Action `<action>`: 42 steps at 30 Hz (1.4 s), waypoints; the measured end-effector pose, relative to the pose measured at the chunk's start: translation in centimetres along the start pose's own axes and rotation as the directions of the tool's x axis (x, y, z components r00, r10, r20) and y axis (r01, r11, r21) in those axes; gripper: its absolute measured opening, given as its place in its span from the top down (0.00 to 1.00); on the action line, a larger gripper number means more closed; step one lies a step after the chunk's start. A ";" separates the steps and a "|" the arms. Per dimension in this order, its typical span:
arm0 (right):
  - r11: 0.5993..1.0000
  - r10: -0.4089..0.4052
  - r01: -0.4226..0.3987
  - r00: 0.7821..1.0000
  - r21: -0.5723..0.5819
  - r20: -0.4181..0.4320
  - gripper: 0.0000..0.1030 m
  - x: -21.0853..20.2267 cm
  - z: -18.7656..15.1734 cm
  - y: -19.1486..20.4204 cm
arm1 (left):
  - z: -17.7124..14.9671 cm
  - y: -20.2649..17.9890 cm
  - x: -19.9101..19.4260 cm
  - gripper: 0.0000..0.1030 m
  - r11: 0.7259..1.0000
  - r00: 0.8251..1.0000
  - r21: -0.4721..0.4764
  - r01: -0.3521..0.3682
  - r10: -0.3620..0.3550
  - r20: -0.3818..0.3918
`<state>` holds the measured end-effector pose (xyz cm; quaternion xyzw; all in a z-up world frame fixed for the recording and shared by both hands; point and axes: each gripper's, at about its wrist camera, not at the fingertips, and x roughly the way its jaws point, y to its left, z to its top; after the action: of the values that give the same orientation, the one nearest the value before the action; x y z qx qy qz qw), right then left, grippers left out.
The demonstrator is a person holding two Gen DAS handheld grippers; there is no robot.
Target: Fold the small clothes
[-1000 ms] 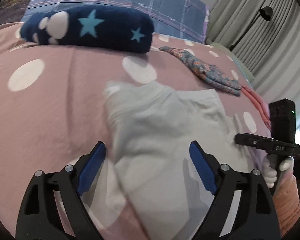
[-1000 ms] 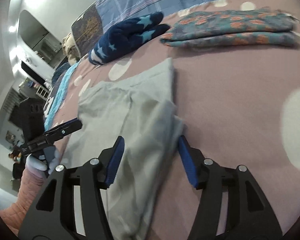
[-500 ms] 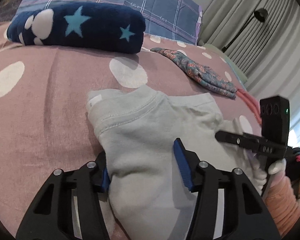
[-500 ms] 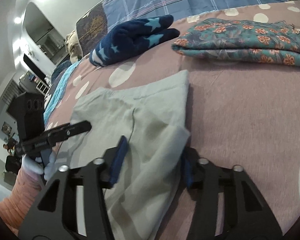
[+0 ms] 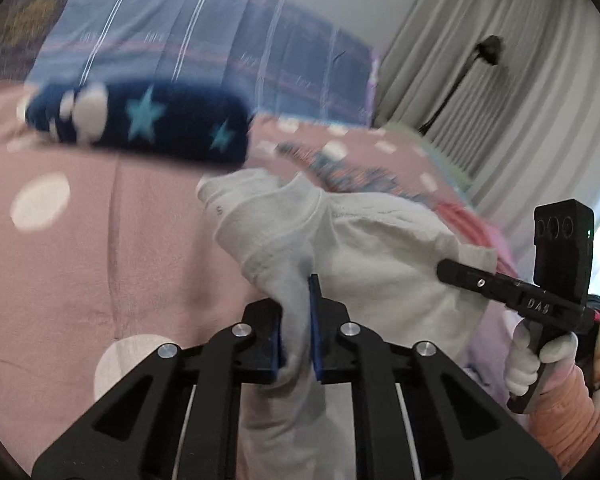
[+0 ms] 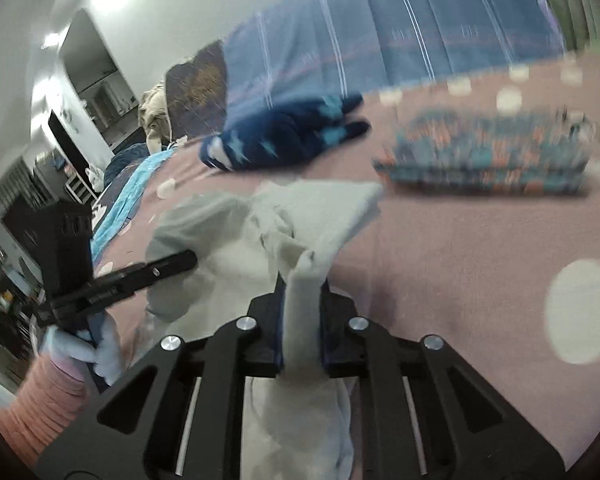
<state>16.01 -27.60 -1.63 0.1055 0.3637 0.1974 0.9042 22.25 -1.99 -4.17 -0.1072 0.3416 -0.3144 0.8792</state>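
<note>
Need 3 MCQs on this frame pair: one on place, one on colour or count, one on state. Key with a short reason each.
1. Where does the floral folded garment lie in the right wrist view?
A. right of the navy star garment
B. under the grey garment
C. in a gripper

2. What colour is the garment held between the grippers?
A. red
B. light grey
C. black

3. How does the left gripper stand?
A. wide open over bare bedspread
B. closing with grey cloth pinched between its pads
C. holding the navy garment

Key: 1 A, it sits on the pink dotted bedspread to the navy one's right. 2 B, pale grey cloth in both views. 3 B, cloth fills the narrow gap; the right gripper pinches it likewise.
</note>
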 end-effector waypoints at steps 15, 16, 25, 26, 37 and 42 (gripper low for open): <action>0.964 -0.166 0.229 0.916 -0.136 0.365 0.88 -17.1 3.2 5.3 | 7.5 -16.0 -9.1 0.92 0.949 0.976 0.304 -0.079 0.012 0.217; 0.960 -0.180 0.246 0.907 -0.132 0.380 0.88 -17.7 3.7 5.1 | 8.3 -17.1 -8.8 0.92 0.941 0.974 0.327 -0.084 0.008 0.227; 0.912 -0.334 0.406 0.825 -0.066 0.455 0.88 -20.3 11.4 0.3 | 16.3 -23.5 -3.3 0.92 0.902 0.966 0.411 -0.135 0.028 0.256; 0.908 -0.345 0.415 0.821 -0.060 0.455 0.88 -20.1 12.1 -0.3 | 17.2 -23.6 -2.5 0.92 0.904 0.968 0.406 -0.132 0.029 0.250; 0.867 -0.446 0.498 0.787 -0.011 0.427 0.88 -12.4 19.7 -9.1 | 23.1 -22.6 9.0 0.92 0.876 0.968 0.435 -0.208 0.121 0.220; 0.856 -0.494 0.515 0.794 0.038 0.354 0.82 -4.5 22.5 -14.6 | 24.5 -19.7 16.0 0.83 0.853 0.952 0.436 -0.287 0.205 0.225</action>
<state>32.89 -43.74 12.37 0.0108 0.2050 -0.0618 0.9767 38.27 -28.05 13.43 0.1244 0.1909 -0.2612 0.9380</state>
